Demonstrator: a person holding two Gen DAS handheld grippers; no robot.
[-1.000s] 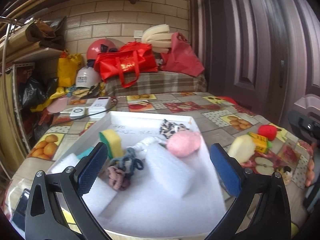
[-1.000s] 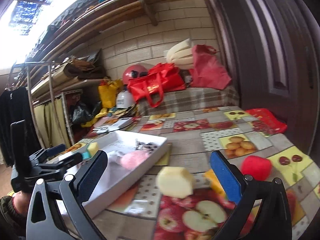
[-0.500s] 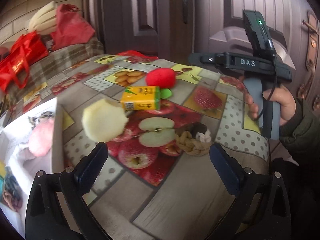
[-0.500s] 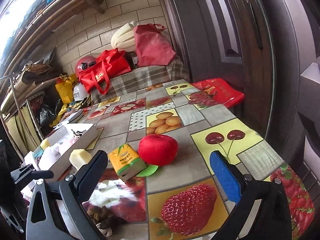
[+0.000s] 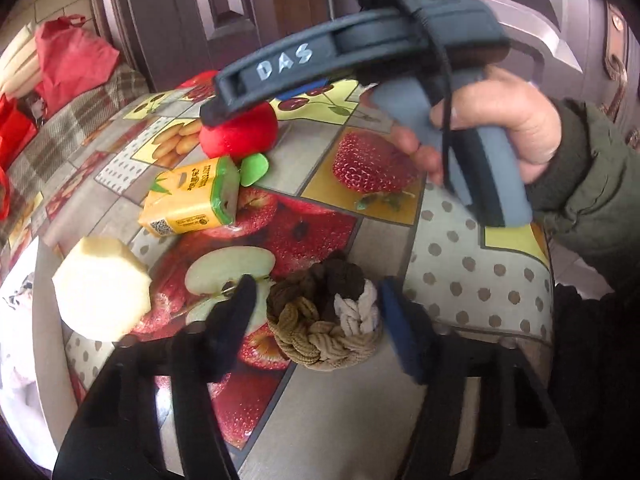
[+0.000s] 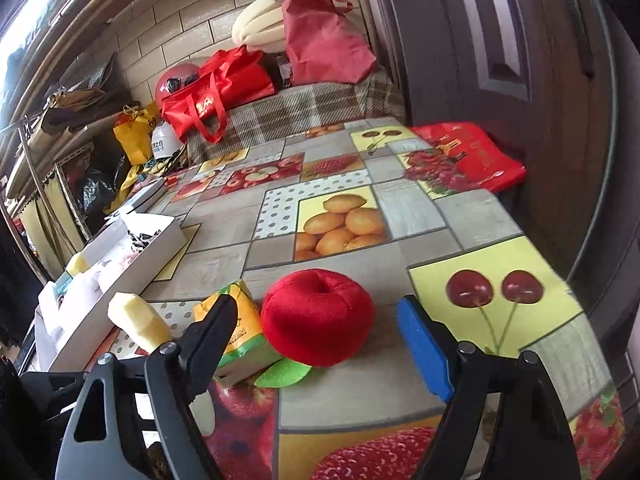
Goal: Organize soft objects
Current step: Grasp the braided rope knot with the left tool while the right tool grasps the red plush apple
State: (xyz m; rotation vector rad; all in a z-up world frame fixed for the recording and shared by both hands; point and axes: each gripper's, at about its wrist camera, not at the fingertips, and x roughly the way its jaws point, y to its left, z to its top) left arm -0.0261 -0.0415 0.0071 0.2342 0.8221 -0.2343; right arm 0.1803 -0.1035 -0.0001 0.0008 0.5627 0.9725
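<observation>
On the desk [image 6: 420, 216] lie four loose soft things: one braided hair tie [image 5: 326, 316], one red plush apple [image 6: 318, 316], one yellow juice box [image 5: 192, 198] and one pale sponge [image 5: 102, 286]. The left gripper [image 5: 316, 312] has the hair tie between its jaws, which have just been closing, not yet pressing. The right gripper [image 6: 316, 334] frames the apple, jaws also closing, still spread. One white tray [image 6: 132, 264] sits left of both.

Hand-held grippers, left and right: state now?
Left hand-held gripper: open, jaws just closing around the brown-and-cream braided fabric ring, not yet gripping.
Right hand-held gripper: open, jaws just closing around the red plush apple.
</observation>
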